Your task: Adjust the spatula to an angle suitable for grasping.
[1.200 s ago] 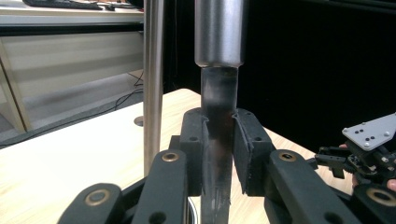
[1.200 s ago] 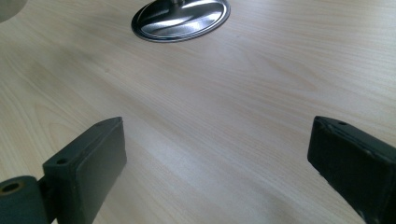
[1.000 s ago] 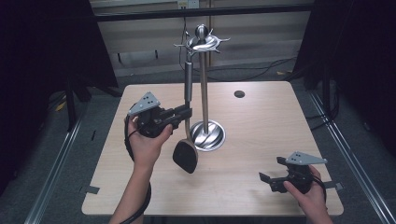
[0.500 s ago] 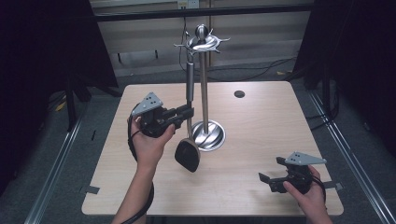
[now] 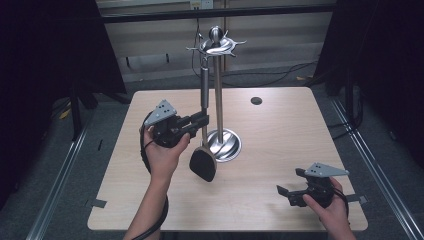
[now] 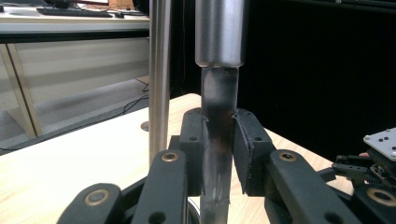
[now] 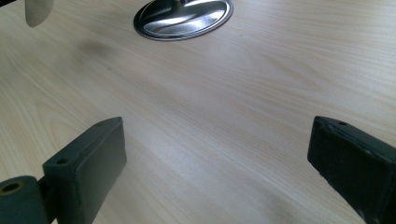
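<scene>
1. Bench: pale wood top with a small dark round hole near its far edge. It carries everything listed below.

2. Utensil stand: a polished steel pole, upright near the middle of the bench, on a round mirrored base and topped by a ring of hooks and a ball. In your right gripper view the base sits at the top of the frame.

3. Spatula: hangs from a hook at the top of the stand, just beside the pole. Its steel handle runs down to a flat shaft and a black blade, which is tilted toward your side of the bench and lies in front of the base. Whether the blade touches the bench cannot be told.

4. Your left gripper: held in your left hand, left of the stand. Its jaws are clamped on the spatula's flat shaft just below the steel handle; your left gripper view shows a pad pressed on either side of the shaft.

5. Your right gripper: held in your right hand low over the near right corner of the bench, well apart from the stand. Its jaws stand wide apart with bare bench between them.
</scene>
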A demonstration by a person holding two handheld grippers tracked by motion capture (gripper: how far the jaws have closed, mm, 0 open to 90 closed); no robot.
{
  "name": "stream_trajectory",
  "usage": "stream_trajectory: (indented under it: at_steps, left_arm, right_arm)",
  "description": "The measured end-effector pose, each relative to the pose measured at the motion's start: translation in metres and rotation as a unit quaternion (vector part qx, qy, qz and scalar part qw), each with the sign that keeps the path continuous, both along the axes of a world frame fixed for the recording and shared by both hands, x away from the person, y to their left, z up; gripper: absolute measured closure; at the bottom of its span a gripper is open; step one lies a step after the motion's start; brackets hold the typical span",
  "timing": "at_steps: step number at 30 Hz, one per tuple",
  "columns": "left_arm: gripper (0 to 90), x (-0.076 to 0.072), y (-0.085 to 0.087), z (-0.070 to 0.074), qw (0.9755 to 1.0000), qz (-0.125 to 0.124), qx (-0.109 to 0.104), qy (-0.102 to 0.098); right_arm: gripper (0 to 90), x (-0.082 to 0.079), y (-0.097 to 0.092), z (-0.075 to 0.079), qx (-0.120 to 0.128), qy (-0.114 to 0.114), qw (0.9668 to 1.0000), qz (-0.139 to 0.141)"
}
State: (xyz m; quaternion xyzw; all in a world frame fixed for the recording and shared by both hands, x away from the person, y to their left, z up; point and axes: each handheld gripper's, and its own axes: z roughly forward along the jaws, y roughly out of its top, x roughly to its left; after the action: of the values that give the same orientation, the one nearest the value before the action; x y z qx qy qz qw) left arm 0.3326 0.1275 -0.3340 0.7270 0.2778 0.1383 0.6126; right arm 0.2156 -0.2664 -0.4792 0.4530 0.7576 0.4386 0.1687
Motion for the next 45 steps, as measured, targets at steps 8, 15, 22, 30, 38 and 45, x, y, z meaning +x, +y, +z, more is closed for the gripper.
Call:
stream_trajectory:
  at_steps: [8,15,22,30,38,45]
  left_arm:
    - [75.2,0.001,-0.003,-0.002,0.9999,0.009,0.002,-0.008]
    - [75.2,0.001,-0.007,-0.004,0.9998,0.018,0.002,-0.012]
    - [75.1,0.003,-0.01,-0.005,0.9997,0.022,-0.002,-0.011]
    - [74.9,0.007,-0.01,-0.006,0.9997,0.021,-0.005,-0.01]
    - [74.7,0.008,-0.011,-0.007,0.9996,0.024,-0.008,-0.009]
    - [74.0,0.011,-0.011,-0.009,0.9995,0.024,-0.02,-0.005]
  right_arm:
    - [4.1,0.0,0.001,0.0,-0.002,0.001,1.0,0.003]
    - [4.1,0.0,0.001,-0.001,-0.002,0.002,1.0,0.003]
    - [4.1,0.0,0.002,-0.002,-0.004,0.004,1.0,0.007]
    - [4.1,0.0,0.001,0.0,-0.001,0.002,1.0,0.002]
    - [4.1,0.0,0.001,-0.001,-0.002,0.001,1.0,0.006]
    - [4.1,0.0,0.001,-0.001,-0.003,0.002,1.0,0.005]
